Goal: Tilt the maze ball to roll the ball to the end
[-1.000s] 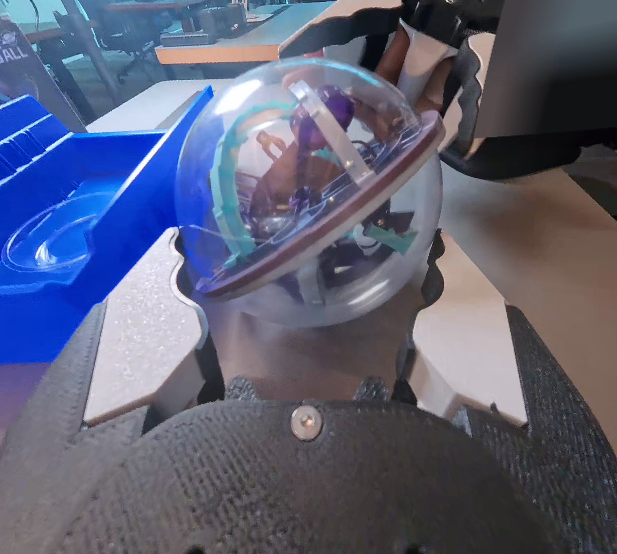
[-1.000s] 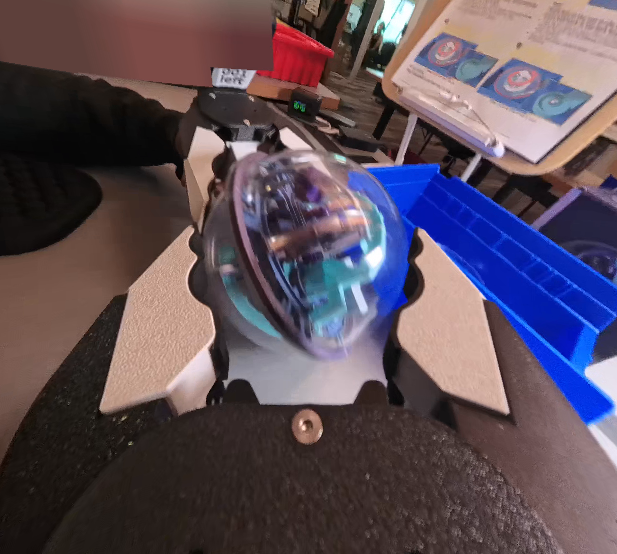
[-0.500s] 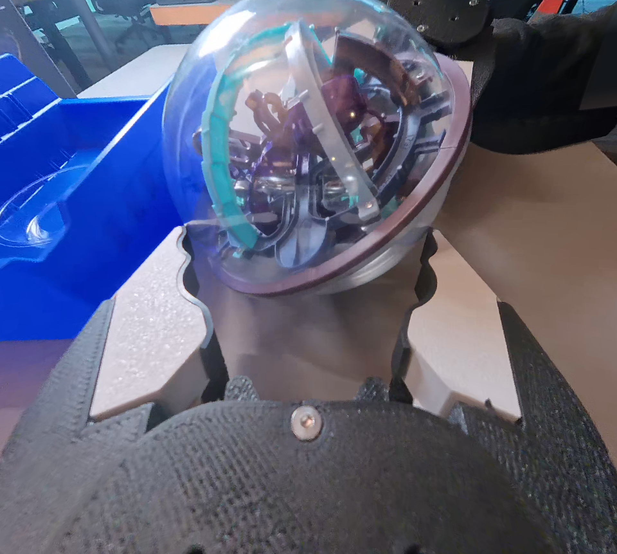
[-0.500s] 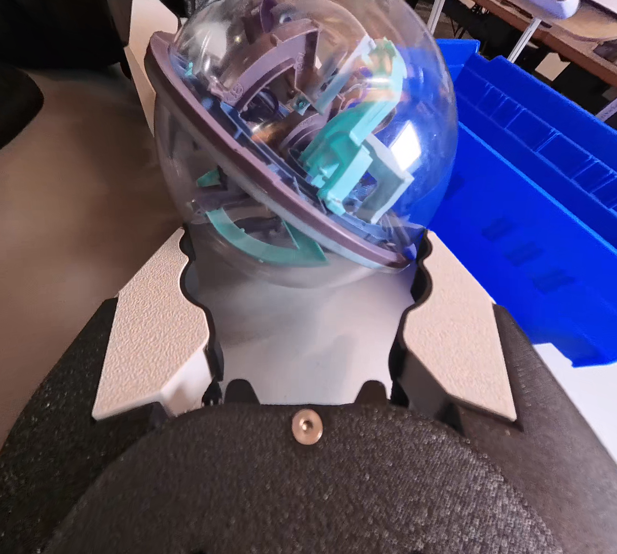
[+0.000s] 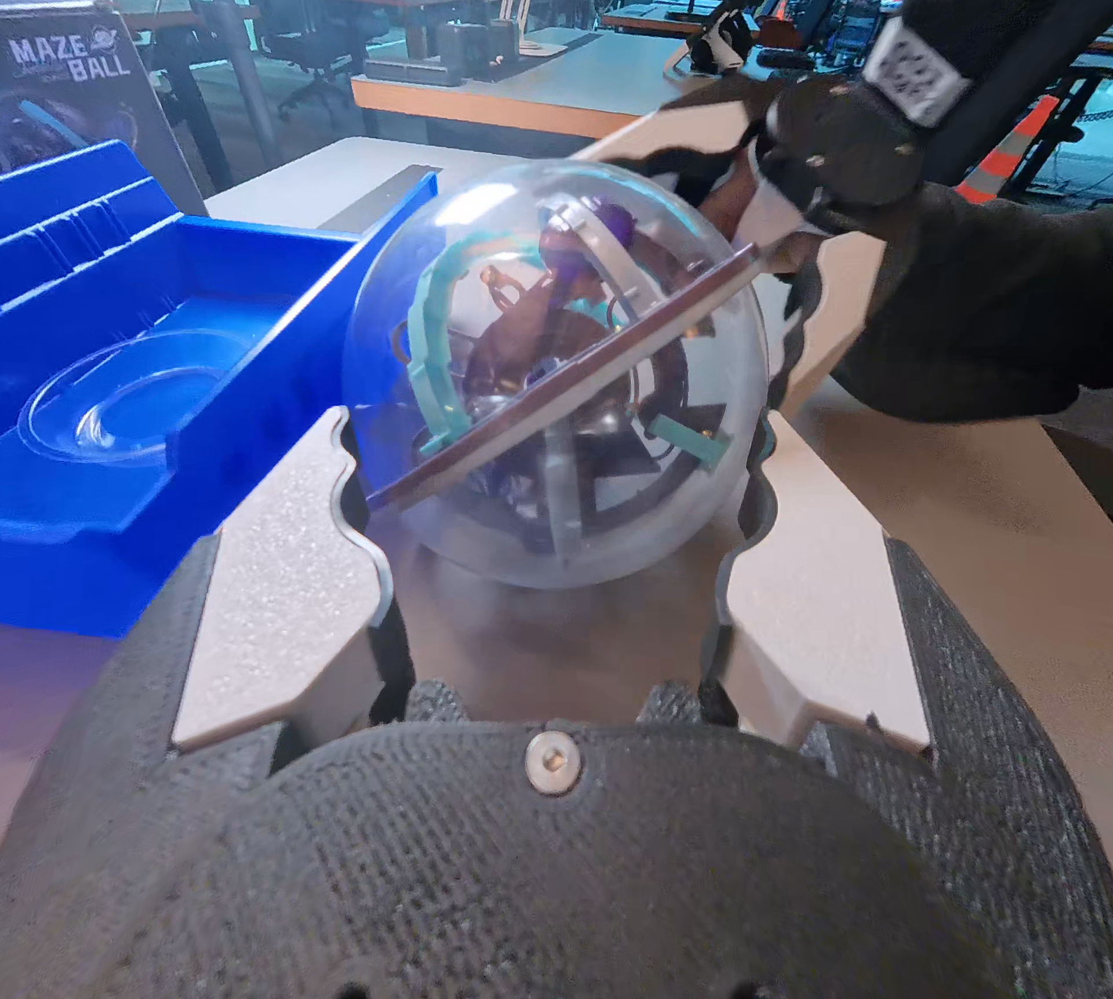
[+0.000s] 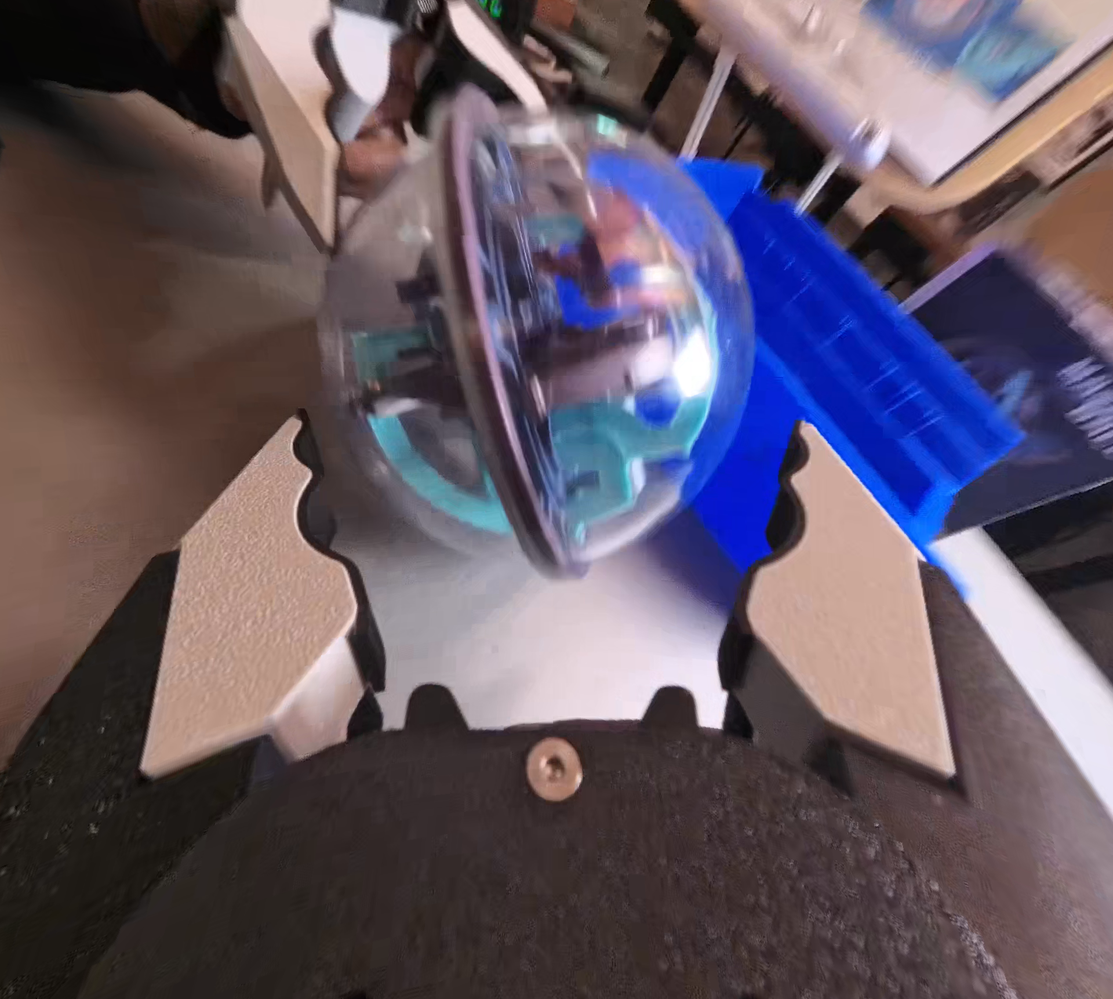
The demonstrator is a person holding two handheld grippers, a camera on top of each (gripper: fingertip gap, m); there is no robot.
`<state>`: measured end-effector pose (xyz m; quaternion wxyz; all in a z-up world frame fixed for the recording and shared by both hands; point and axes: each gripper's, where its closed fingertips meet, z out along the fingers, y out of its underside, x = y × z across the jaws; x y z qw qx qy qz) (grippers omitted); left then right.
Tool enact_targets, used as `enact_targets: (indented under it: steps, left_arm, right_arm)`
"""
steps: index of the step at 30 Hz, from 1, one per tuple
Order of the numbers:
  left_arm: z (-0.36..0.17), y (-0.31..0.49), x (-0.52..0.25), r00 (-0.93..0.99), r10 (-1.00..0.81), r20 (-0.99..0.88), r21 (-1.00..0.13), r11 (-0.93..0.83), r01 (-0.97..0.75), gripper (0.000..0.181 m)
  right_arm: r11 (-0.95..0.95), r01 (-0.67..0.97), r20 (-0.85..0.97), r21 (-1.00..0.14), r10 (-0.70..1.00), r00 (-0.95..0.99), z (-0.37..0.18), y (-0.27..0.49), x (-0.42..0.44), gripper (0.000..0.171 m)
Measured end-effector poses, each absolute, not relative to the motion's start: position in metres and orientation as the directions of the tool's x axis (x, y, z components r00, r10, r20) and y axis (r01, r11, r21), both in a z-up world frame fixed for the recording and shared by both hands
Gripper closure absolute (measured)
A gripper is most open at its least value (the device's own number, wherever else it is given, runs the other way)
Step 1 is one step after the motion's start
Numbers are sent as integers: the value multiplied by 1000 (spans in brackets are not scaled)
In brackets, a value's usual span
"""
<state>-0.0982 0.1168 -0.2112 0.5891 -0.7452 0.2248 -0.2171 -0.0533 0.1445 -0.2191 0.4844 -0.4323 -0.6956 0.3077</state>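
Maze ball (image 5: pixel 554 374) now tilted steeper between both tongs than before

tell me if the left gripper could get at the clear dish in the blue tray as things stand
Probably not yet. The left gripper has its jaws around the maze ball, shared with the right gripper. The clear dish lies open in the blue tray just to its left, nothing covering it, but the ball must be released first.

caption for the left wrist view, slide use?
Clear maze ball, dark rim tilted, held between both grippers' fingers beside a blue tray.
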Motion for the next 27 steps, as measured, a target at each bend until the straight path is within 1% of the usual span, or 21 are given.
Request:
enact_targets:
  steps: [2,4,5,8,10,14,17,20,22,27]
  left_arm:
    - [-206,125,-91,811,-584,45,-976,-200,-90,55]
    - [-200,133,-81,814,-580,25,-976,-189,-105,57]
    - [-197,135,-76,811,-585,15,-977,-180,-112,56]
    - [-190,133,-68,776,-631,-13,-982,-139,-130,52]
    - [-189,130,-73,749,-662,-10,-988,-110,-110,49]
    - [-224,139,-88,741,-671,27,-974,-185,-132,45]
    - [-236,145,-80,740,-672,-20,-967,-174,-185,44]
    - [-231,148,-77,752,-657,-59,-966,-152,-209,43]
    - [-224,145,-78,760,-645,-81,-969,-128,-212,44]
    - [-215,137,-80,768,-640,-20,-964,-190,-184,43]
  right_arm:
    - [527,266,511,-807,849,-132,-204,137,-56,26]
    - [569,292,563,-768,819,-115,-209,137,-60,29]
    - [572,303,574,-762,814,-93,-212,143,-61,28]
    - [481,299,481,-824,873,-81,-215,157,-56,27]
    - [428,276,421,-860,903,-90,-216,163,-52,28]
    - [325,215,310,-921,945,-99,-212,170,-49,30]
    - [233,172,213,-957,969,-129,-210,167,-50,32]
    - [180,157,159,-971,977,-139,-216,165,-52,29]
    - [171,176,147,-969,979,-143,-221,163,-53,28]
    - [160,211,128,-964,979,-159,-231,156,-57,26]
